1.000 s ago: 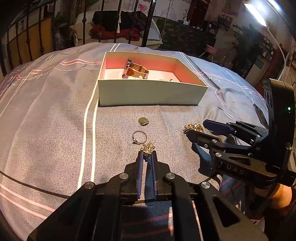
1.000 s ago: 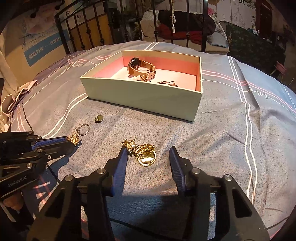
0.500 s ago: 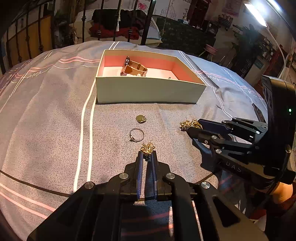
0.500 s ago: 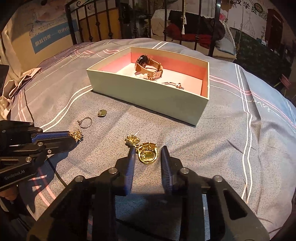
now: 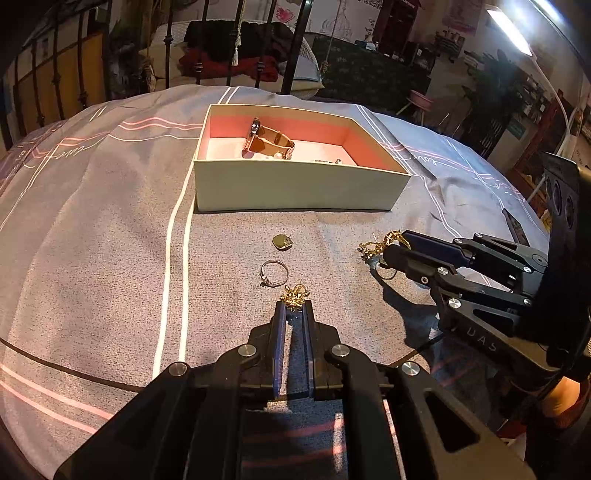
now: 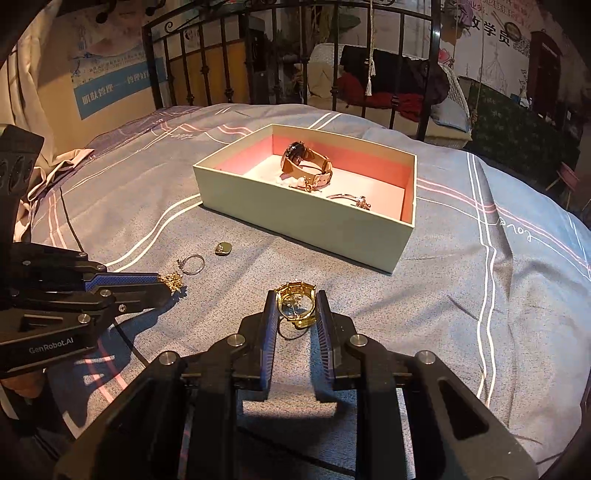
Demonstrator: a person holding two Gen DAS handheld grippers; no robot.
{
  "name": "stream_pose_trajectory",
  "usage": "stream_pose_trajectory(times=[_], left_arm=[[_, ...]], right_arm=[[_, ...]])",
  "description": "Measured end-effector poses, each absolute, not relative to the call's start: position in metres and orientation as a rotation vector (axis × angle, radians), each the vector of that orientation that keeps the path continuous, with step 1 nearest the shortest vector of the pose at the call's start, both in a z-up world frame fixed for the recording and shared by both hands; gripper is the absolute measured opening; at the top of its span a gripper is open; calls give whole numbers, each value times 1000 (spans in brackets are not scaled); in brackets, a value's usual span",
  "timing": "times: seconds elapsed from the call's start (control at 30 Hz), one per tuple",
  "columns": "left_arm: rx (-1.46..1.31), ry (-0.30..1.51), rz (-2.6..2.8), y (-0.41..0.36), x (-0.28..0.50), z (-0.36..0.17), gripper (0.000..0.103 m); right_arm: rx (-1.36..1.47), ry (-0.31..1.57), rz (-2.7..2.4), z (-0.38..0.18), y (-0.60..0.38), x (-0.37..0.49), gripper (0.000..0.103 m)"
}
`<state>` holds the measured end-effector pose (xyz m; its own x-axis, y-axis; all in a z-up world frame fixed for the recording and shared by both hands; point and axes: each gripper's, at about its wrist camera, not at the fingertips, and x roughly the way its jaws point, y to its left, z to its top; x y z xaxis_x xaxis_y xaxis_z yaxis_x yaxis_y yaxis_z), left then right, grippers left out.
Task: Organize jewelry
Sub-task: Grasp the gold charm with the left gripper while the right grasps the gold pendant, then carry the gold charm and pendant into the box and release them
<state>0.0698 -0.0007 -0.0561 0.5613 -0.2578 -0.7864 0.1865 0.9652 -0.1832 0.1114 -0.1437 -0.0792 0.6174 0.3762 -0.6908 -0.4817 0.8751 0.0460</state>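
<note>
- Right gripper (image 6: 295,301) clenches one gold brooch (image 6: 296,303).
- Left gripper (image 5: 294,302) pinches one gold charm (image 5: 294,294).
- One ring (image 5: 274,272) and one pendant (image 5: 283,242) lie loose before the box (image 5: 295,188).

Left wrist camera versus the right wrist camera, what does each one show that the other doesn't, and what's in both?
Only the left wrist view shows the bright ceiling light. Only the right wrist view shows the blue poster on the wall and the small bracelet clearly in the box. Both show the box with the watch, the loose ring and pendant, the left gripper shut on a gold earring, and the right gripper shut on a gold brooch.
</note>
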Motion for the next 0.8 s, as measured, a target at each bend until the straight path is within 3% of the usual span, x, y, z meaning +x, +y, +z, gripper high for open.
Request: stream_pose_trajectory(times=[0.4, 0.8], left_arm=[[-67, 891, -259, -2, 81, -37, 9], [-47, 772, -240, -2, 128, 13, 9]], right_arm=[[-83, 726, 474, -67, -151, 112, 22], [-8, 607, 432, -16, -162, 142, 22]])
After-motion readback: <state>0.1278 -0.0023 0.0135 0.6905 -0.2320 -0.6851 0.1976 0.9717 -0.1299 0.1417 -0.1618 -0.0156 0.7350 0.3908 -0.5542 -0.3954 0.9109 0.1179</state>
